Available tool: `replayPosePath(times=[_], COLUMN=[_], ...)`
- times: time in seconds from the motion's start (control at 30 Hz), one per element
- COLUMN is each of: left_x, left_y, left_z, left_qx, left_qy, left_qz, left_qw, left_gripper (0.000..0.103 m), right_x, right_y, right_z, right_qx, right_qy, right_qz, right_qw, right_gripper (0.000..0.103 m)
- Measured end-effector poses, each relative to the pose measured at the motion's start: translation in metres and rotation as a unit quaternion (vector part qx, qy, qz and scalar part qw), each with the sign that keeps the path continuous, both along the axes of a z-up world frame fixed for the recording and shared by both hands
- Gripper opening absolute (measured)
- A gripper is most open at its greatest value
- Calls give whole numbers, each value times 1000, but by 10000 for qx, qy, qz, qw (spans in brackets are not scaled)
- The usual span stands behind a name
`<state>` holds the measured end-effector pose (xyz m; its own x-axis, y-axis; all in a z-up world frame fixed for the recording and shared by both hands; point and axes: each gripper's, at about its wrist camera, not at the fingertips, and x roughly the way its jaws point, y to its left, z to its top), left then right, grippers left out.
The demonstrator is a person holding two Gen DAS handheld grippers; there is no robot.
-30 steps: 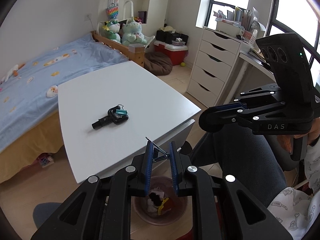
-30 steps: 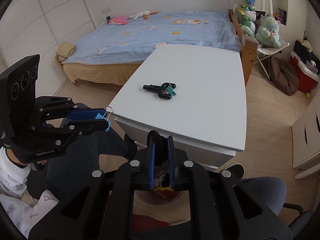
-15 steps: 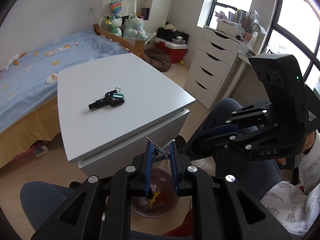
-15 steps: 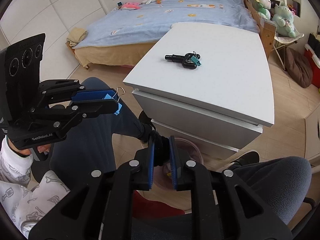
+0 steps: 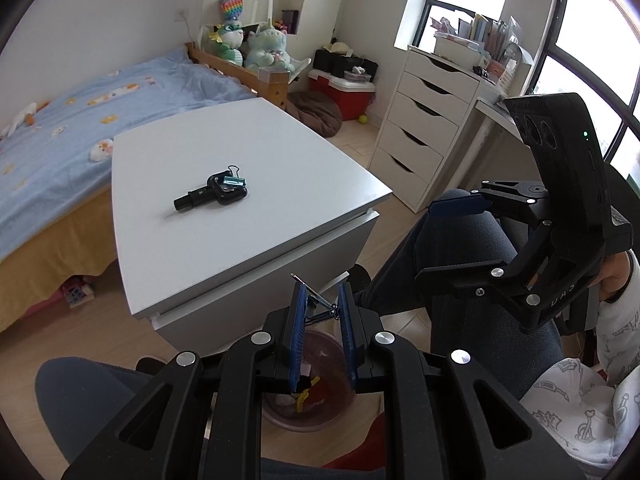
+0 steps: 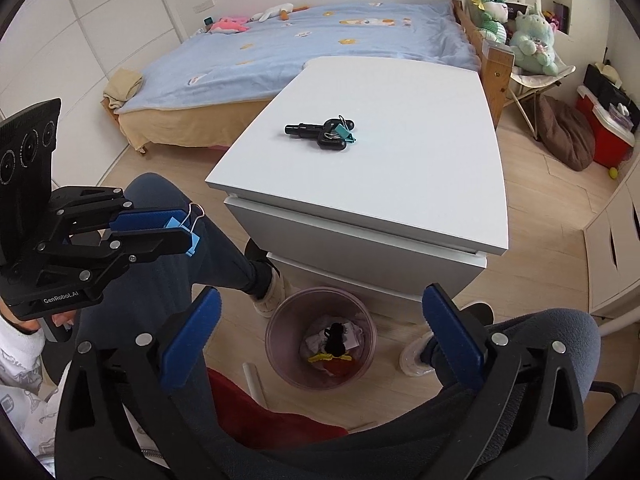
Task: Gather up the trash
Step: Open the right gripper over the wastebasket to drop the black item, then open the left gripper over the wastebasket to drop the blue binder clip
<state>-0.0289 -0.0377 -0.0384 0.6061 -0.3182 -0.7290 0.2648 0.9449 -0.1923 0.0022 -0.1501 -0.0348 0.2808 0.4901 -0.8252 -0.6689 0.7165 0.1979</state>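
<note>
My left gripper (image 5: 322, 312) is shut on a blue binder clip (image 5: 318, 306); the clip also shows in the right wrist view (image 6: 186, 228), held over the person's knee. My right gripper (image 6: 320, 332) is open and empty above a pink trash bin (image 6: 276, 320) on the floor. The bin holds a black scrap (image 6: 335, 339), white paper and red and yellow bits. The bin shows under my left gripper too (image 5: 344, 400). On the white table (image 6: 400, 140) lie a black tool (image 6: 316, 132) and a teal binder clip (image 6: 343, 133).
The person's legs (image 6: 216, 256) flank the bin. A bed (image 6: 280, 44) stands behind the table. White drawers (image 5: 424, 120) and a red cooler (image 5: 344, 94) stand at the right. A red cloth (image 6: 256, 408) lies beside the bin.
My right gripper has opened, and the black scrap it held now lies in the bin. Both grippers pulled back from the table. The left still holds its clip.
</note>
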Motion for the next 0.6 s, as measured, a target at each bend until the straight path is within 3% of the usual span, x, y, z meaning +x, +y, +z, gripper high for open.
replayPosePath(times=[0.6], left_x=[6], left_y=[-11], left_z=[-8], left_qx=[-14], left_qy=[150], left_qz=[-203], left_qw=[9997], left_gripper=[16], right_x=[9], right_y=[-20], right_z=[7], right_qx=[60], right_qy=[-157], right_qz=[-371], right_qw=[9992], right_gripper=[99])
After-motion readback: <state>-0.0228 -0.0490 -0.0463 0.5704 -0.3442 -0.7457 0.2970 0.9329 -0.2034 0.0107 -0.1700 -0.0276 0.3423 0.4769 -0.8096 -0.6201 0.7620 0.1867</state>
